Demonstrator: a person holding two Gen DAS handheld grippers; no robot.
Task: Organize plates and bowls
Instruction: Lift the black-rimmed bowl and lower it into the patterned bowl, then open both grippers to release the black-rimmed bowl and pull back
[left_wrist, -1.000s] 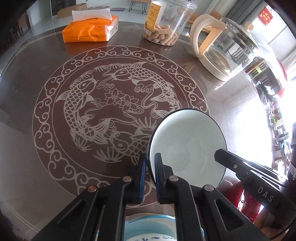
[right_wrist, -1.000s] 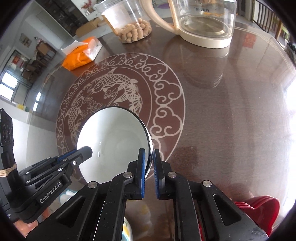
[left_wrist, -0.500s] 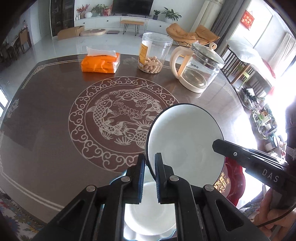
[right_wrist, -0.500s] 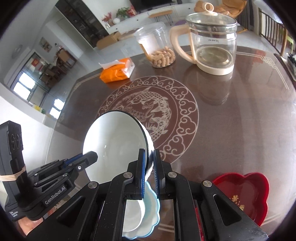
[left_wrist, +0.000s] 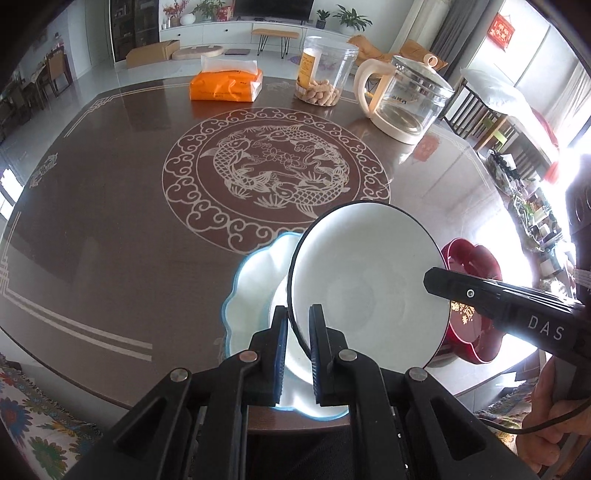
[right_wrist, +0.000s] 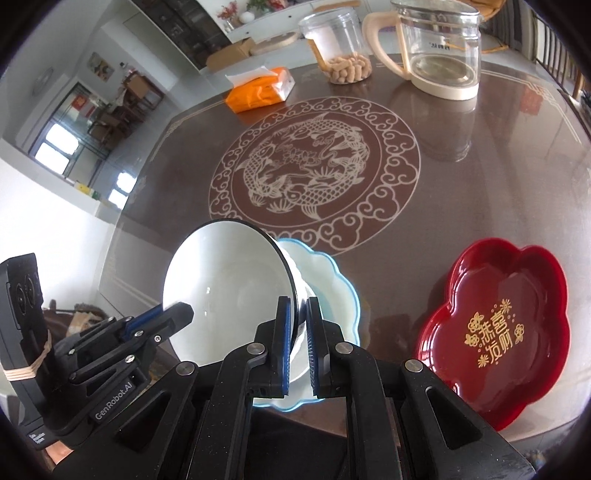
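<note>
White bowl (left_wrist: 369, 280), thin dark rim, glossy, nothing inside. Held tilted above the scalloped blue-edged plate (left_wrist: 255, 280) at the table's (left_wrist: 110, 206) 6 o'clock edge; its mouth faces the cameras. Left gripper (left_wrist: 298, 332) and right gripper (right_wrist: 298, 325) each clamp opposite rim edges. Red flower-shaped tray (right_wrist: 495, 325) at 4 o'clock holds nothing. Clear jar (left_wrist: 325, 70) at 12 o'clock holds peanuts.

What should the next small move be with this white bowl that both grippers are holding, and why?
Probably ease the white bowl down onto the blue-rimmed scalloped plate. The left gripper and right gripper each pinch opposite sides of its rim, and it hangs tilted right above that plate, so levelling and lowering looks like the natural next step.
</note>
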